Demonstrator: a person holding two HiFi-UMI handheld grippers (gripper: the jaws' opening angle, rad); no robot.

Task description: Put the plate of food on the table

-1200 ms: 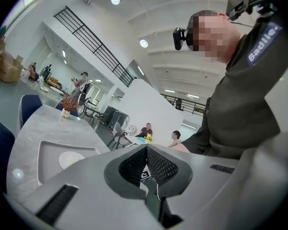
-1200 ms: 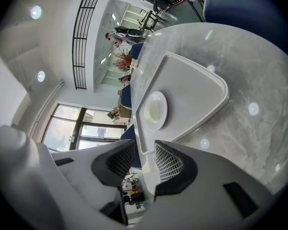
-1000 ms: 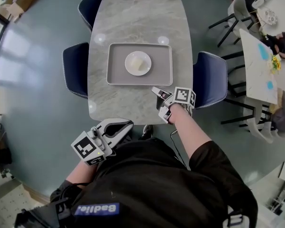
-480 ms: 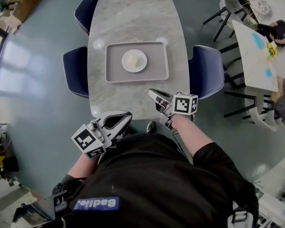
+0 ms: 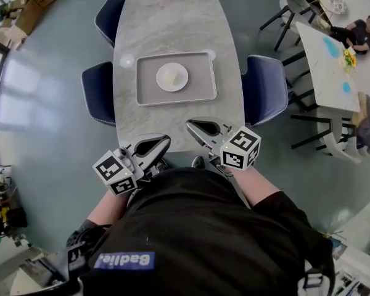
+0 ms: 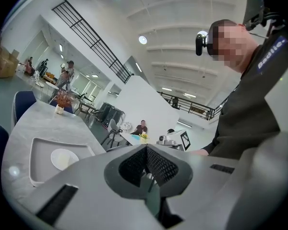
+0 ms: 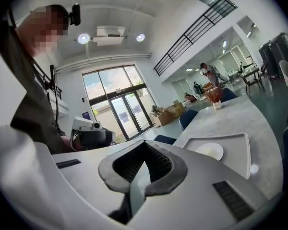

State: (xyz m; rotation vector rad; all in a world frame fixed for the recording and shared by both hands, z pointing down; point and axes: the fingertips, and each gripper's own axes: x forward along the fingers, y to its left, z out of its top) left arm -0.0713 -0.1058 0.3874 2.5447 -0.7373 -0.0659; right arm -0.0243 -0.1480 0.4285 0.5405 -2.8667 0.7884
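A left chair [image 5: 100, 91] tucks against the table's [image 5: 172, 23] left edge, with open floor beyond it. The left gripper [image 5: 163, 142] hangs at the table's near edge, its jaws closed on nothing. The plate [image 5: 172, 77] sits in the middle of the tray [image 5: 145, 92], bare marble all round. The right gripper [image 5: 193, 126], also closed and empty, hovers over the near edge. A right chair [image 5: 266, 94] crowds that side. The pale food on the plate is hard to identify.
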